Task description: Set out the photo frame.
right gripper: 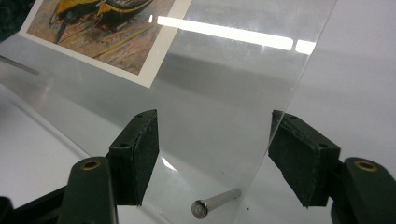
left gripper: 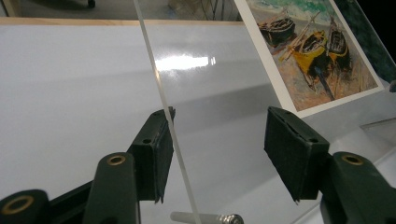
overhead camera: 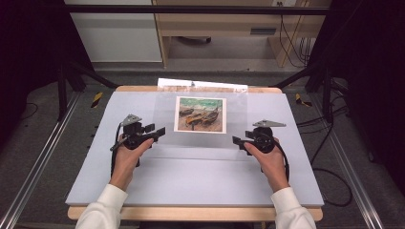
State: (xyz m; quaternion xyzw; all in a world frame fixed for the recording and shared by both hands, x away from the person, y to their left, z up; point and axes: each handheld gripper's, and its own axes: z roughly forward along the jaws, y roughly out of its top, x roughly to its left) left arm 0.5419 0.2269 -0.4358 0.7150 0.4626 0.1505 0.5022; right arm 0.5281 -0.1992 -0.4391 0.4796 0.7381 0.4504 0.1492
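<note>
- Clear acrylic sheet (overhead camera: 200, 121) sits over the middle of the grey table mat (overhead camera: 200, 176), reaching toward its far edge; the near edge looks lifted off the mat.
- Boat-painting print (overhead camera: 200, 114) is under or behind the sheet, centred, nearer the mat's far edge.
- Left gripper (overhead camera: 160, 131) is at the sheet's left edge. In the left gripper view (left gripper: 217, 149) the jaws are partly open with the edge running between them, just beside the left pad. I can't tell whether it touches; the right pad is clearly off it. No clamp.
- Right gripper (overhead camera: 237, 140) is at the sheet's right edge. In the right gripper view (right gripper: 215, 156) the jaws are partly open and straddle the edge, which lies close to the right pad; the left pad is well clear.
- A small metal standoff pin (right gripper: 215, 201) lies just under the sheet near each gripper.
- Both of the person's hands are over the middle of the mat, one at each side of the sheet.
</note>
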